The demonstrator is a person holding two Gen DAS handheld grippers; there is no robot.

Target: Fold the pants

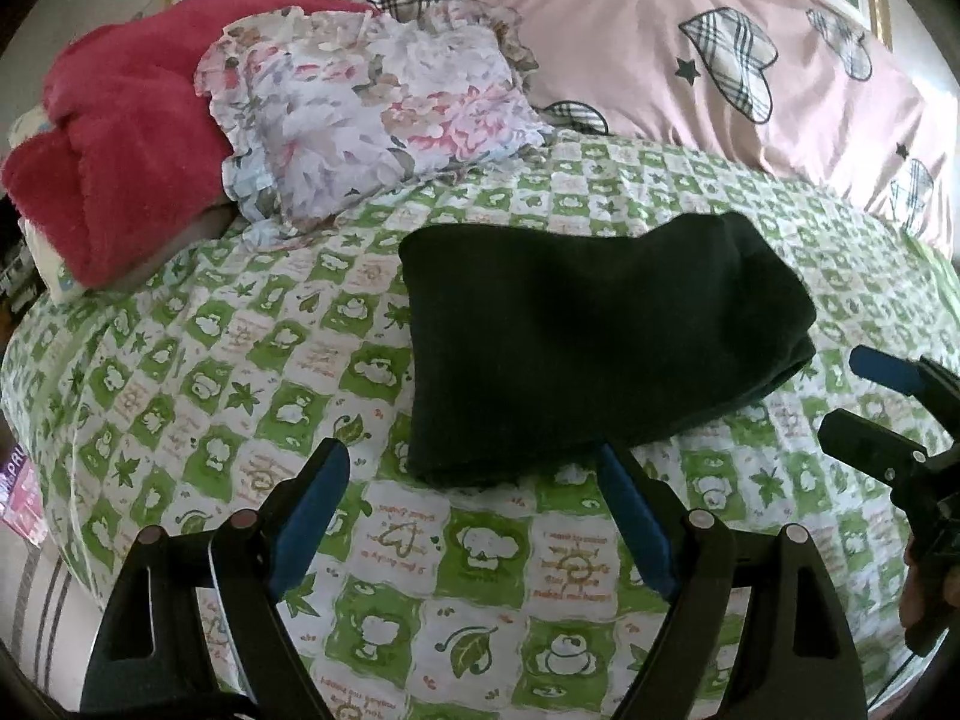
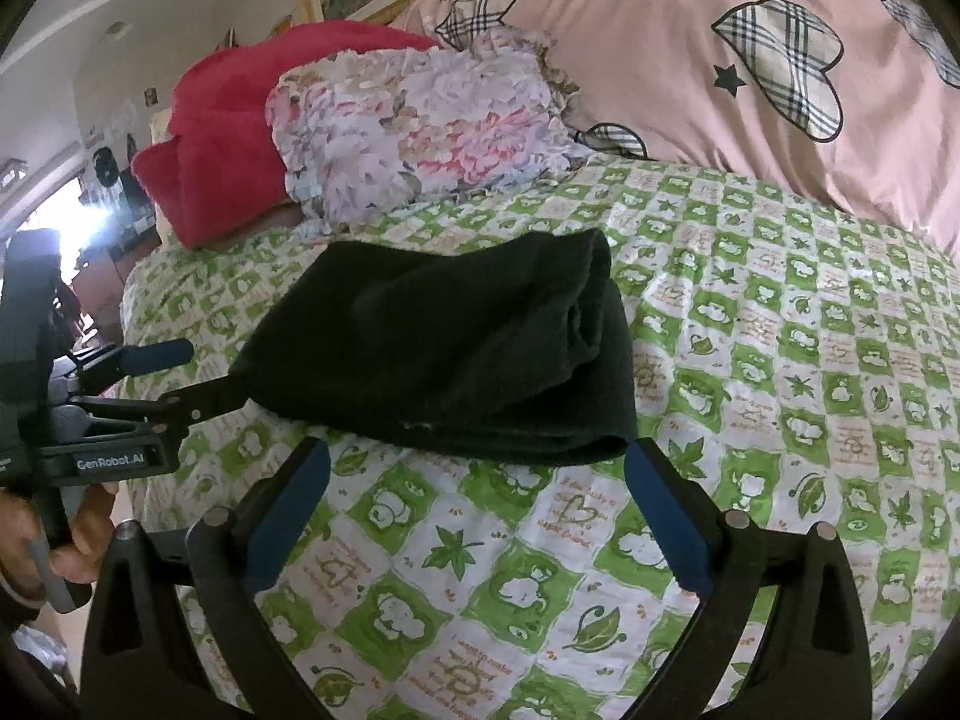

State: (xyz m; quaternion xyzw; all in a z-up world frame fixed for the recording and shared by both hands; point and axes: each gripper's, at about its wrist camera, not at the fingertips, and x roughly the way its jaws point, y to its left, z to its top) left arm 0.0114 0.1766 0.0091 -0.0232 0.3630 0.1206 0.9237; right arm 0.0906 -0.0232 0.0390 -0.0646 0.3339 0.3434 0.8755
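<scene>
The bed [image 1: 240,360], covered by a green and white checked sheet printed with leaves and small figures, fills most of both views. Across the upper right of each frame lies a pink duvet [image 1: 690,18] with plaid hearts and dark stars. In the upper left sits a red fleecy blanket [image 1: 120,138], with a frilled floral pillow [image 1: 372,114] resting against it nearer the centre. The pants [image 1: 588,342], dark green to black, lie on the sheet in the middle of the frame, folded into a thick compact rectangle; in the right wrist view [image 2: 444,348] the stacked layers show along the near and right edges, the top surface slightly rumpled. The left gripper [image 1: 474,480] sits at the bottom of its own view with its blue-padded jaws spread wide and nothing between them, its right finger tip just at the near edge of the pants. The right gripper [image 2: 477,468] is likewise wide apart and holds nothing, its right finger tip near the fold's near right corner. Each gripper also appears at the edge of the other's view.
</scene>
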